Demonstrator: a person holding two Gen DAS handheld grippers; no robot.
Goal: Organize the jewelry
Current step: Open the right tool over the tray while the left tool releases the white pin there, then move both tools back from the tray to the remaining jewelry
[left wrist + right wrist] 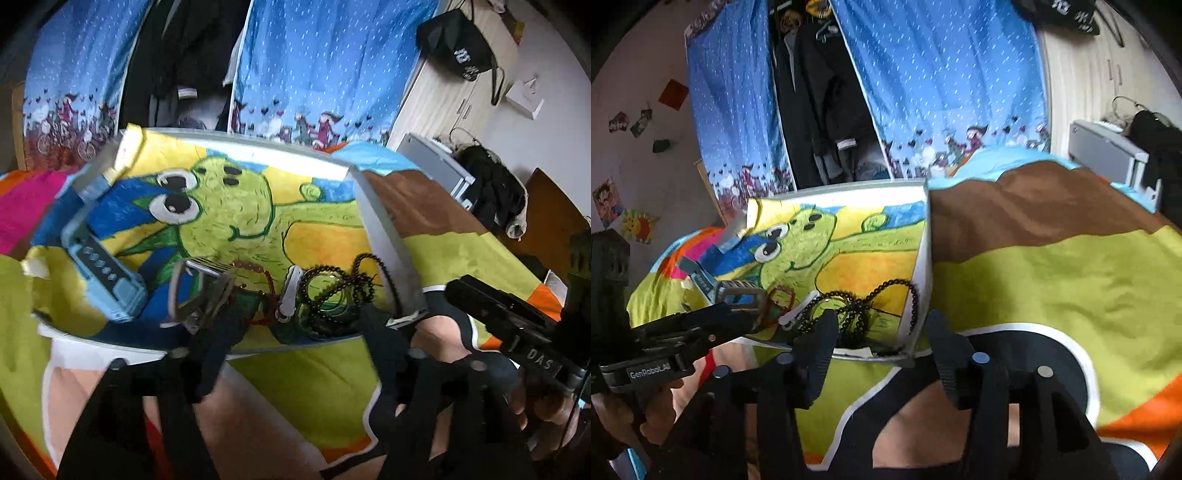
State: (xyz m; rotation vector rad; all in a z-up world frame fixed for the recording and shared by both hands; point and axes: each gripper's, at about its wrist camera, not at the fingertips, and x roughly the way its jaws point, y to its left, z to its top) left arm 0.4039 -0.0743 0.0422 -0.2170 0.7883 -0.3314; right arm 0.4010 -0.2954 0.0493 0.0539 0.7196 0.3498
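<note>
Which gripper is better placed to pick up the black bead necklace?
Probably right: the right gripper has open jaws straddling the tray's near corner beside the black bead necklace; the left gripper sits at the grey watch.

Tray (380,236) — beads (332,291), blue watch (107,273)

One tray (380,236) holds the jewelry: one blue watch (105,273), one grey watch (184,291), one red bead bracelet (258,273), one white clip (290,293) and a tangle of black bead strings (340,291), number unclear. Two grippers, left (295,332) and right (882,332).
</note>
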